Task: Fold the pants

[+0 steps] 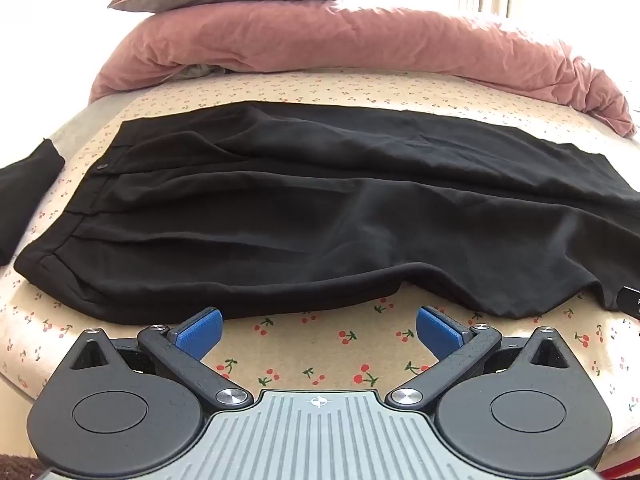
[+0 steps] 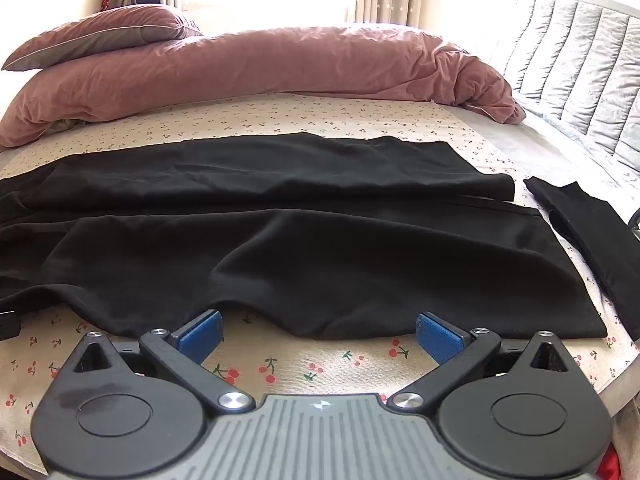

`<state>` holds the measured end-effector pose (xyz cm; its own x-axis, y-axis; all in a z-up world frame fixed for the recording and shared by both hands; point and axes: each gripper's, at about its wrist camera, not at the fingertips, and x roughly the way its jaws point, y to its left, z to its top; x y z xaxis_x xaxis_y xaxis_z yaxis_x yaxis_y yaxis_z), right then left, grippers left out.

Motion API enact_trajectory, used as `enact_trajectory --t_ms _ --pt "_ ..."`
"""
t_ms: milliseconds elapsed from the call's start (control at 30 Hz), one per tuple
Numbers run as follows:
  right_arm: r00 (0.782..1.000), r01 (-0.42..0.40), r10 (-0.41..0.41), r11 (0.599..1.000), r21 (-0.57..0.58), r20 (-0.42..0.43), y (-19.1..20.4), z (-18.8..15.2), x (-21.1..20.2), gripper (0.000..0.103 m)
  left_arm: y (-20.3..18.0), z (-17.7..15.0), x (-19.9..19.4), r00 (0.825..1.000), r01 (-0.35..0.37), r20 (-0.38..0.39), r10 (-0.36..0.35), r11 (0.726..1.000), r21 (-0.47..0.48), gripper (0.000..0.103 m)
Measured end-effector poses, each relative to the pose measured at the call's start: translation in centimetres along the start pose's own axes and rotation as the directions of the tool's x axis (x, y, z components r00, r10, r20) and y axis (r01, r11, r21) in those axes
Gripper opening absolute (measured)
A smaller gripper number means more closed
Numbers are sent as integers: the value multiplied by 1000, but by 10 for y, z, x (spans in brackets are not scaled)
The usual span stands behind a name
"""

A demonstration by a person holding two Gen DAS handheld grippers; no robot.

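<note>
1. Black pants (image 1: 320,208) lie spread flat across the bed (image 1: 320,360), waistband at the left, legs running right.
2. Left gripper (image 1: 319,330) hovers just near of the pants' near edge, jaws spread wide, nothing between them.
3. Right gripper (image 2: 319,332) likewise, jaws spread and empty.
4. A pink duvet (image 2: 256,72) is bunched along the far side.
5. Another dark garment (image 2: 592,232), possibly a sock, lies at the right.

Both wrist views low over bed edge, angled down, sharing black pants (image 1: 320,208) middle
</note>
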<state>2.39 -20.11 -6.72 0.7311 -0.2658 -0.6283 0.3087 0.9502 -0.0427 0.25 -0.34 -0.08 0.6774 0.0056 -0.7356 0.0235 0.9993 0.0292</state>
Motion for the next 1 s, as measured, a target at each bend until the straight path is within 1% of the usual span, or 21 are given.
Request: enact_trajectory --t_ms 1000 --pt "1000 -1 1 1000 -21 -5 4 2 -1 103 1 -2 0 1000 15 1 -15 1000 0 103"
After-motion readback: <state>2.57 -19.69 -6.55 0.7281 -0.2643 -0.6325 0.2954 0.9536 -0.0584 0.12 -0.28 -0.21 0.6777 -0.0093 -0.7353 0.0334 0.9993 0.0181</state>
